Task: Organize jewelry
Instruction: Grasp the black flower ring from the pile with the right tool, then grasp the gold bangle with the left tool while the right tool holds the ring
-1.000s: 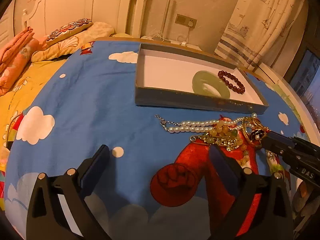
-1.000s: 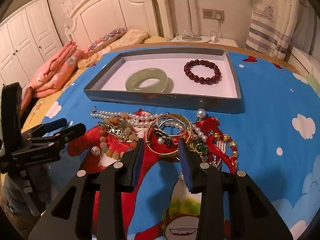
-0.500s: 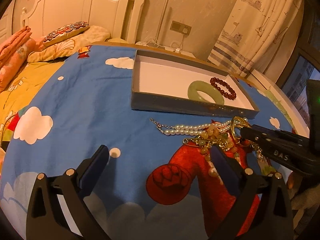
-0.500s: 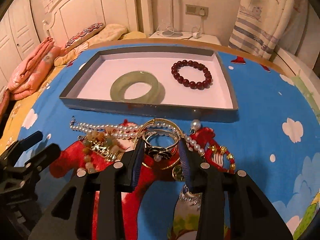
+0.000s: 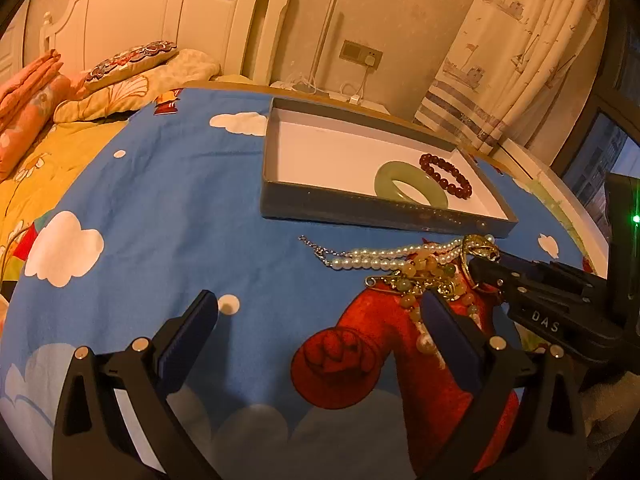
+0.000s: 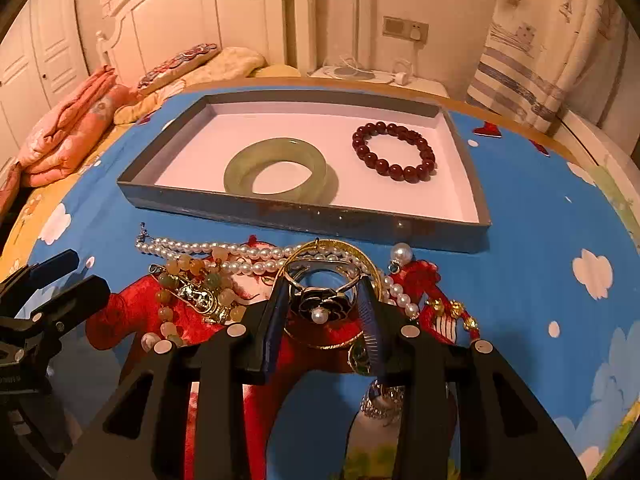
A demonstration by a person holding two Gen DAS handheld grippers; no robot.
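Right now the silver ring [image 6: 320, 280] with its dark flower and pearl lies between our right gripper [image 6: 323, 316]'s half-spread jaws, atop the gold bangle [image 6: 340, 252] in the tangled heap just before the tray [image 6: 304, 216] — whether the pads touch it we cannot tell. Our left gripper [image 5: 320, 336] hangs wide open, farther off. The ring's underside is hidden.

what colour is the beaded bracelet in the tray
Dark red: the beaded bracelet lies in the tray, clearest in the right wrist view.
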